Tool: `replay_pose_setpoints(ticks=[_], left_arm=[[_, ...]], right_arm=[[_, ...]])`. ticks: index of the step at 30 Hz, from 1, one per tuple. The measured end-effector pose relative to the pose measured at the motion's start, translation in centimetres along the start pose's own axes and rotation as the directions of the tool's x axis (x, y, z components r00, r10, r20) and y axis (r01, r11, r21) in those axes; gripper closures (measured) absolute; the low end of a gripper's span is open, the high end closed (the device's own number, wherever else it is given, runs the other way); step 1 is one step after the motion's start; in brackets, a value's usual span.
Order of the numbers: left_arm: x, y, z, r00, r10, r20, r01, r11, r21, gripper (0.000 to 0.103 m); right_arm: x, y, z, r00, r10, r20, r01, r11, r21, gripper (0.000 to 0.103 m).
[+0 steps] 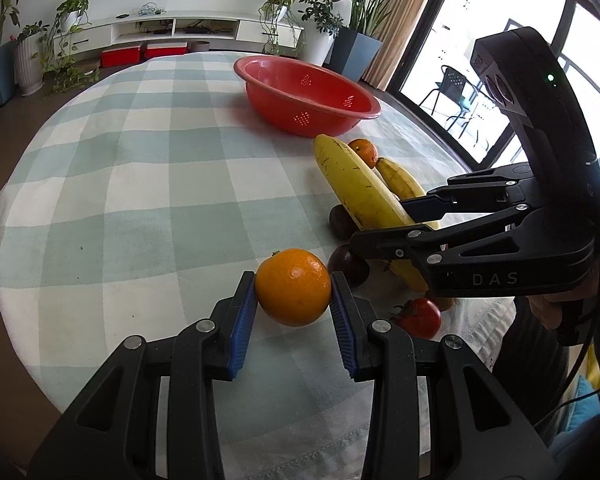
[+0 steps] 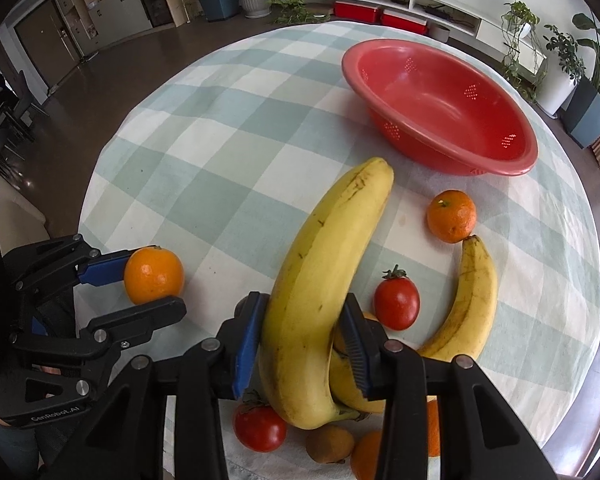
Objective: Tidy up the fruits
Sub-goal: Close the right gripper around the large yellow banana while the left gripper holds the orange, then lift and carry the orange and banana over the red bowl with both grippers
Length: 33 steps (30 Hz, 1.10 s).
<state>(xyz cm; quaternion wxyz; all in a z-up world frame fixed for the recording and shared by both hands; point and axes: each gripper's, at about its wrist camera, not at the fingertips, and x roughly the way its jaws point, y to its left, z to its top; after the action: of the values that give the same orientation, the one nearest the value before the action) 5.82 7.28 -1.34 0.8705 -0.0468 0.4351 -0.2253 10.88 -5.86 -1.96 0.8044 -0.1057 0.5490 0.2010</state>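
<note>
Blue pads of the left gripper press on both sides of an orange, clamped on it just above the checked tablecloth; seen from the right wrist, that orange sits between the same two fingers, well to the left of the red bowl and nearer the camera; the right gripper has its pads against the two flanks of a large banana, gripping it near the stem end, the banana's tip pointing toward the red bowl; no earlier view is at hand to show the fingers moving; a second, smaller banana lies on the cloth to the right, on the near side of the bowl, its tip touching a small tangerine; a tomato stands between the two bananas; another tomato, a brown kiwi and more orange fruit lie under the right gripper, farthest from the bowl; two dark round fruits sit beside the held banana in the left view; the bowl rests on the cloth, nothing visible in it.
</note>
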Motion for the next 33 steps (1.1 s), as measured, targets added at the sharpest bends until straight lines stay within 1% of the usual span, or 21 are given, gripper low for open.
replay_pose_setpoints(ticks=[6,12,16,27,33], left_arm=[[0.0,-0.1,0.0,1.0,0.0,0.003,0.0,1.0,0.005,0.069],[0.0,-0.1,0.1,1.0,0.0,0.004,0.0,1.0,0.005,0.069],[0.0,-0.1,0.1,1.0,-0.002,0.007,0.002,1.0,0.0,0.069],[-0.1,0.0,0.2,1.0,-0.001,0.015,0.002,1.0,-0.004,0.069],[-0.2,0.1,0.2,1.0,-0.003,0.02,0.003,1.0,-0.006,0.069]], right_arm=[[0.0,-0.4,-0.1,1.0,0.031,0.002,-0.031,1.0,0.008,0.062],[-0.2,-0.4,-0.5,0.994,0.107,0.012,-0.107,0.994,0.023,0.066],[-0.4,-0.5,-0.8,0.992,0.123,0.027,-0.124,0.992,0.029,0.067],[-1.9,-1.6,-1.9,0.978,0.184,0.098,-0.192,0.978,0.084,0.068],[-3.3,-2.1,-1.9,0.97,0.191,0.15,-0.207,0.973,0.102,0.068]])
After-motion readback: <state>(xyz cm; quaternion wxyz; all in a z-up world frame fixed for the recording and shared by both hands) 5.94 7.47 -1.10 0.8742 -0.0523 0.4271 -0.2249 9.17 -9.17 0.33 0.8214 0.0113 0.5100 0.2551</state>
